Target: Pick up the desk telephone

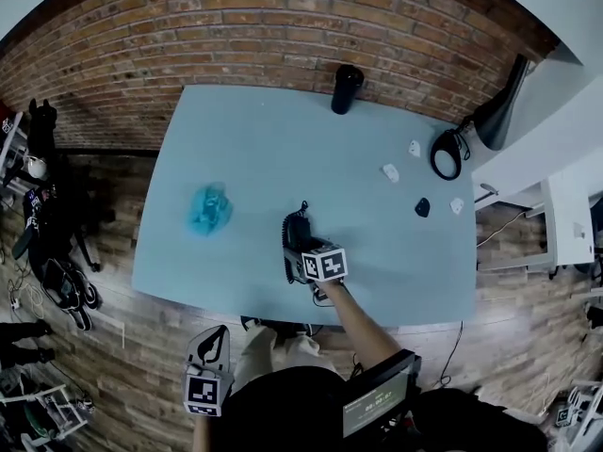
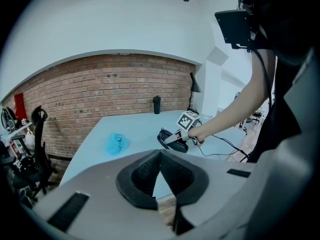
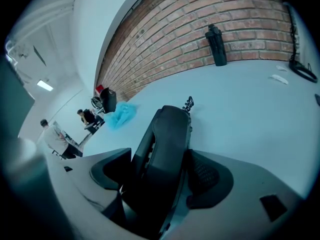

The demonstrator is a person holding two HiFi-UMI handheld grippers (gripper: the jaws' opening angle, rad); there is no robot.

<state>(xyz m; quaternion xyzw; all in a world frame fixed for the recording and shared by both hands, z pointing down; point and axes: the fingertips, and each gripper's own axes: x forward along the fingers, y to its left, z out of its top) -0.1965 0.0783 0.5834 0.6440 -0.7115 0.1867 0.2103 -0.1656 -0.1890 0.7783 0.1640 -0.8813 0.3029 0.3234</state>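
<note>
The black desk telephone (image 1: 298, 236) lies on the light blue table (image 1: 245, 139) near its front edge, with the handset on top and a coiled cord at its far end. My right gripper (image 1: 301, 254) reaches over it from the front. In the right gripper view the telephone (image 3: 167, 144) fills the gap between the wide-spread jaws of that gripper (image 3: 161, 173), and I see no firm squeeze. My left gripper (image 1: 211, 345) hangs below the table's front edge, well left of the phone. Its pads (image 2: 145, 174) meet at the tips with nothing in them.
A crumpled blue bag (image 1: 209, 208) lies left of the phone. A black bottle (image 1: 346, 88) stands at the far edge by the brick wall. Right of the phone are a black ring-shaped thing (image 1: 446, 154), small white pieces (image 1: 390, 171) and a small dark piece (image 1: 422, 207).
</note>
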